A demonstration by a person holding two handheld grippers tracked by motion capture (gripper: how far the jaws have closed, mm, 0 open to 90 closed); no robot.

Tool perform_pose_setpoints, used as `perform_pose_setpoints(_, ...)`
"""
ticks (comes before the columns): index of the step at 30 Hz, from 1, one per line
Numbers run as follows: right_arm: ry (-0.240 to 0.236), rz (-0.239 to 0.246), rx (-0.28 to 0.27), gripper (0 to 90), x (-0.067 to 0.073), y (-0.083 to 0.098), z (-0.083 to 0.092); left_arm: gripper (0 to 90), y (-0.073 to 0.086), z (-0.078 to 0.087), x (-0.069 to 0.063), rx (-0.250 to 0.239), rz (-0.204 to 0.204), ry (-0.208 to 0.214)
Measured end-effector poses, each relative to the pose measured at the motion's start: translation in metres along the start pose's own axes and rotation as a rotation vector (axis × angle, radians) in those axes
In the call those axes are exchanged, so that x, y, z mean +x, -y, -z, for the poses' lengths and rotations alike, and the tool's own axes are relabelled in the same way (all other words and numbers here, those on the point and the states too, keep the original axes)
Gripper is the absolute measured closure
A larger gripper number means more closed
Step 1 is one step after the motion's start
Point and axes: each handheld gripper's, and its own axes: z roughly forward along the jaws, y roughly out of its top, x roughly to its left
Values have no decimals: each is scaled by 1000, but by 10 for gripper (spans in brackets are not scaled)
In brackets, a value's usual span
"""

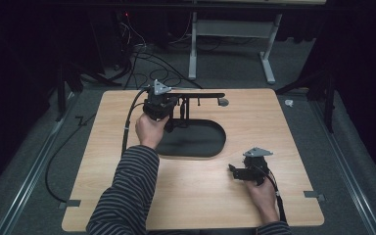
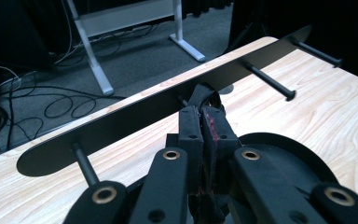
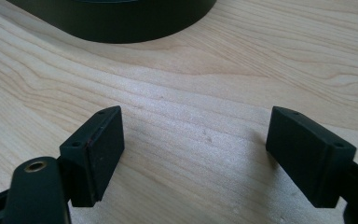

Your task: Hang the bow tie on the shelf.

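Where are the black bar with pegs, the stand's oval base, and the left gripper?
black bar (image 2: 121, 122), left gripper view, flat face of the bar.
oval base (image 1: 196, 142), high view, bare top of the base.
left gripper (image 2: 205, 100), left gripper view, tips of its closed jaws.

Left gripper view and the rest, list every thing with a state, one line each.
left gripper: shut on a dark strap, beside the rack bar.
dark strap: pinched between the pads.
right gripper: open, holding nothing, above bare table.
black rack: upright on its oval base, pegs sticking out.
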Motion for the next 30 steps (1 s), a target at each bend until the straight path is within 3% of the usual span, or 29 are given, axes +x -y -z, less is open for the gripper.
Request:
perform_pose_setpoints(18,-13,8,4,205,2,0,0,801,5,-4,-1,35,-15,-17)
perform_pose_setpoints(22,-13,8,3,205,2,0,0,742,6,2,-1,24,-10,-17)
perform_pose_setpoints(30,-13,8,3,205,2,0,0,714,8,13,-4,13,-30,-13)
